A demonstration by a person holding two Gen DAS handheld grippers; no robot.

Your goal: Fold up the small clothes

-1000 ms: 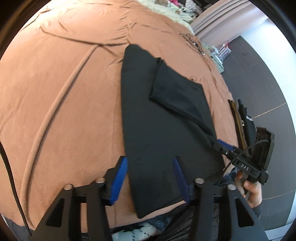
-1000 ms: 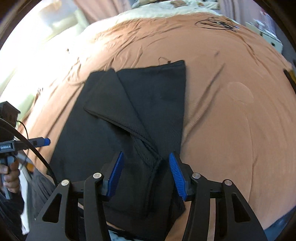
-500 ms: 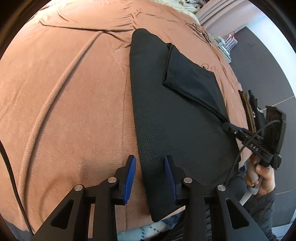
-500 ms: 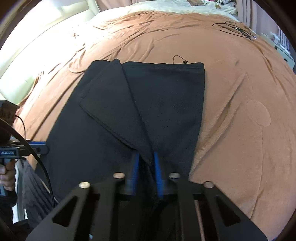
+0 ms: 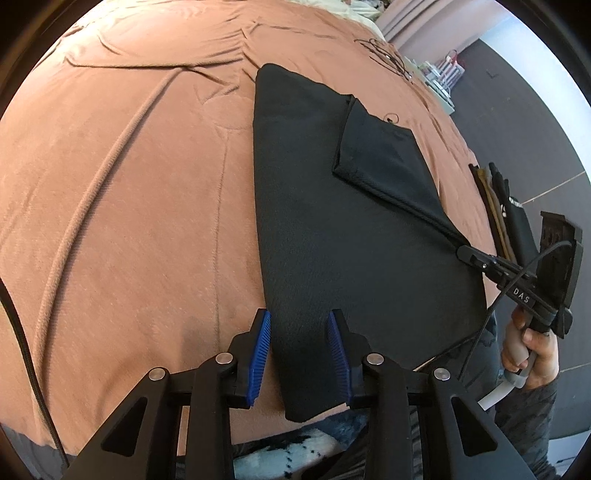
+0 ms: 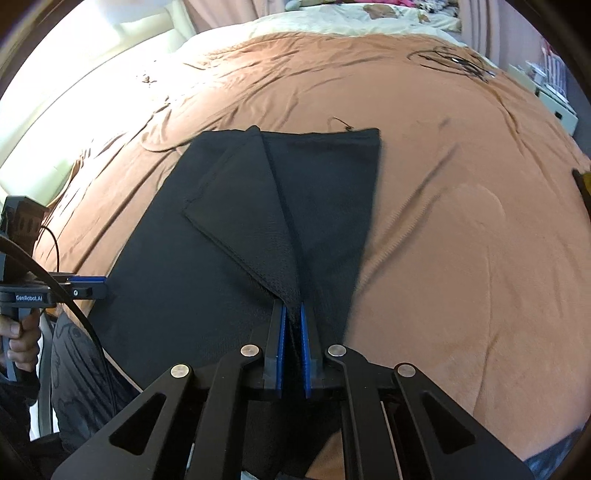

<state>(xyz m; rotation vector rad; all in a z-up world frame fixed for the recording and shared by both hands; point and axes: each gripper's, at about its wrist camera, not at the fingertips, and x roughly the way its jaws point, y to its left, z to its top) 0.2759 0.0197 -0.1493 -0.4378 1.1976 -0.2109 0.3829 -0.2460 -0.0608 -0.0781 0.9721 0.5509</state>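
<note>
You have one flat black knit garment (image 5: 332, 236) spread on one rust-brown fleece blanket (image 5: 140, 206) that covers the bed. The garment lies lengthwise away from you, its near end at the blanket's near edge. One triangular flap (image 6: 240, 218) of the same cloth is turned over onto the garment's upper surface; its point runs down to your right gripper.

You are holding two grippers, each with two black fingers faced with ribbed blue pads.

Left gripper (image 5: 300, 354): the fingers stand apart, one on either side of the garment's near left corner. The left pad (image 5: 260, 354) sits over the blanket just beside the garment's left edge; the right pad (image 5: 338, 358) sits over the black cloth. Nothing is pinched between them.

Right gripper (image 6: 292, 332): the fingers are clenched on the garment, with a narrow ridge of black cloth pinched between the two pads at the point of the flap. In the left wrist view the same gripper (image 5: 466, 253) meets the garment's right edge, and your right hand (image 5: 532, 347) grips its handle.

Other items, counted:
- One tangle of thin black cord (image 6: 448, 61) on the far part of the blanket.
- One short loop of black thread (image 6: 341, 123) touching the garment's far edge.
- One stack of dark and tan items (image 5: 498, 206) at the blanket's right edge; what they are cannot be made out.
- One cream quilt (image 6: 362, 18) beyond the blanket.

No containers can be made out in either view.
</note>
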